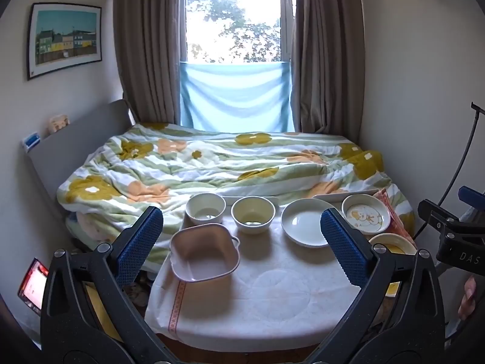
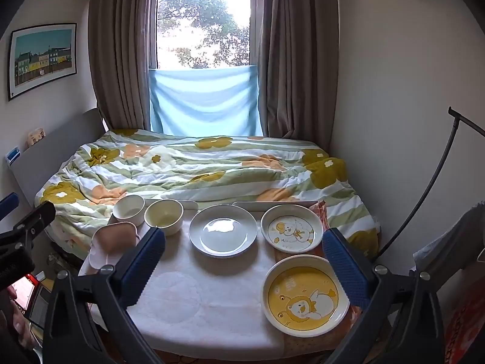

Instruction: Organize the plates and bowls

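From the left wrist view, the left gripper (image 1: 239, 236) hovers with jaws wide apart and empty over a white-clothed table (image 1: 272, 297); a pink square dish (image 1: 204, 251) lies near left, two round bowls (image 1: 253, 214) behind it. From the right wrist view, the right gripper (image 2: 244, 257), jaws apart, faces a white plate (image 2: 222, 230), with a yellow cartoon plate (image 2: 304, 295) near right.
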Motion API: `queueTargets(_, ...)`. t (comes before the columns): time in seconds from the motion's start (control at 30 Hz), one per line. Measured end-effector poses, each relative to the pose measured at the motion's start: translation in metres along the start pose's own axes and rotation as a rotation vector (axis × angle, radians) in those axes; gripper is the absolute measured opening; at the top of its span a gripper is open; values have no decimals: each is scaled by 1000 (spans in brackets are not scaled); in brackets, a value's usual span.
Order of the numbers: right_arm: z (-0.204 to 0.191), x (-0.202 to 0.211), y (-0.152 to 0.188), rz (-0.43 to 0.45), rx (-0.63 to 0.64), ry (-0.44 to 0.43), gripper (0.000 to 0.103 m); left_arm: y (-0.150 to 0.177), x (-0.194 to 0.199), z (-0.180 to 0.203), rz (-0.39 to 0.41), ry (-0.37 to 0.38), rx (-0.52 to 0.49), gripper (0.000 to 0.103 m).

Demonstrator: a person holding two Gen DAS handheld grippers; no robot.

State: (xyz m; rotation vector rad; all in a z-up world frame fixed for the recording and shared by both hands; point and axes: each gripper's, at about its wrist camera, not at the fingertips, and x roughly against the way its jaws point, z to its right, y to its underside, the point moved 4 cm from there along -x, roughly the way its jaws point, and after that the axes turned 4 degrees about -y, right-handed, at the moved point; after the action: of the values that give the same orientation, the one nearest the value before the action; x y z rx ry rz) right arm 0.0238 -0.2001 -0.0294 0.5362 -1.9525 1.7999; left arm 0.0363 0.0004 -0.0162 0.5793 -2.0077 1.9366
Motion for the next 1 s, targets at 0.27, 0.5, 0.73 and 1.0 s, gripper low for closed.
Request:
queueTargets(0.27,-4,1,1,8,49,43,103,-1,-2,0,8,-36,0,103)
queueTargets(0.5,1,-3,1,5,47,41,103,0,-4,4,12,-48,-5,103)
queueTargets(0.73,1,-3,1,6,48,41,103,4,-4,7,15,-48,-3,103)
queueTargets(1.0,-1,-3,0,6,48,42,103,4,1,9,19,-26,-4,103)
